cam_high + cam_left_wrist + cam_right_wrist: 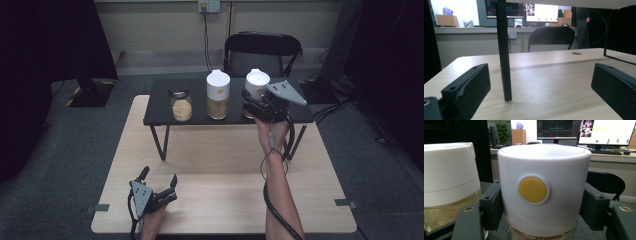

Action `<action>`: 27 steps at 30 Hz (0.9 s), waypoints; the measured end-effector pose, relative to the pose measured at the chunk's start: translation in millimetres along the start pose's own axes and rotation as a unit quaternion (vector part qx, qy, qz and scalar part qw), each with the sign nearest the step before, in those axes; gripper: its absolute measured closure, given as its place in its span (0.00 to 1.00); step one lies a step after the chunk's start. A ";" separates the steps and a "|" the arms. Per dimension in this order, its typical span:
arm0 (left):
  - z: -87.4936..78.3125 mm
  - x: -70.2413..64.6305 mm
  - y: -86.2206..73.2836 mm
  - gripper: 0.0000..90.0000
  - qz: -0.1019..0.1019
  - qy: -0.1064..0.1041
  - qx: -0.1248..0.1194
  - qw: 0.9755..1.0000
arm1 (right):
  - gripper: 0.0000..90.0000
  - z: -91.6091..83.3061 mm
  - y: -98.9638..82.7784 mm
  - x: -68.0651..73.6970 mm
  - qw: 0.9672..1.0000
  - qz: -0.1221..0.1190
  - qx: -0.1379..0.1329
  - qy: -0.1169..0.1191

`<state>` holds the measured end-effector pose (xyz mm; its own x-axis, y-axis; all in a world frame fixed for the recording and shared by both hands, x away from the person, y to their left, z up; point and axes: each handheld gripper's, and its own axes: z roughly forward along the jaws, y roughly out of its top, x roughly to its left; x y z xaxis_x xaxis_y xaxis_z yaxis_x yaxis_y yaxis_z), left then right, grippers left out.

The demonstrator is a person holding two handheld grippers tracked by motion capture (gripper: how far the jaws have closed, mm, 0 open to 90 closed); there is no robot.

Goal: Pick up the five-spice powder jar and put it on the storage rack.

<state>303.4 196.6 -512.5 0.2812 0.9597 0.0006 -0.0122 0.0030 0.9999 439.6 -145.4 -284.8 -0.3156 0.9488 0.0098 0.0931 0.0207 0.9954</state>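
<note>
Counter (pixel 225 165): carries a low shelf (pixel 160 107) along its far part, standing on thin legs.
Shelf, left: a short jar (pixel 181 104).
Shelf, middle: a tall jar (pixel 218 95), right of the short jar and just apart from it.
Shelf, right: a second capped jar (pixel 256 82), just right of the tall jar.
Right tongs (pixel 260 102): at the shelf's right part, one jaw either side of the second capped jar's cap (pixel 544 187), touching it.
Left tongs (pixel 159 185): on the counter's near left corner, well apart from the shelf.
Shelf leg (pixel 504 50): just beyond the left tongs, between the jaws.
Chair (pixel 262 52): behind the counter's far edge, on the floor.
</note>
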 end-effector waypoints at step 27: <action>0.0 0.0 0.0 0.02 0.000 0.001 0.000 1.000 | 0.01 2.6 6.8 2.3 1.000 -0.001 -0.012 -0.026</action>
<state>303.3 196.7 -512.5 0.2797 0.9601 0.0002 -0.0126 0.0035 0.9999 442.0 -142.2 -278.2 -0.2665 0.9638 0.0032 0.0687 0.0157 0.9975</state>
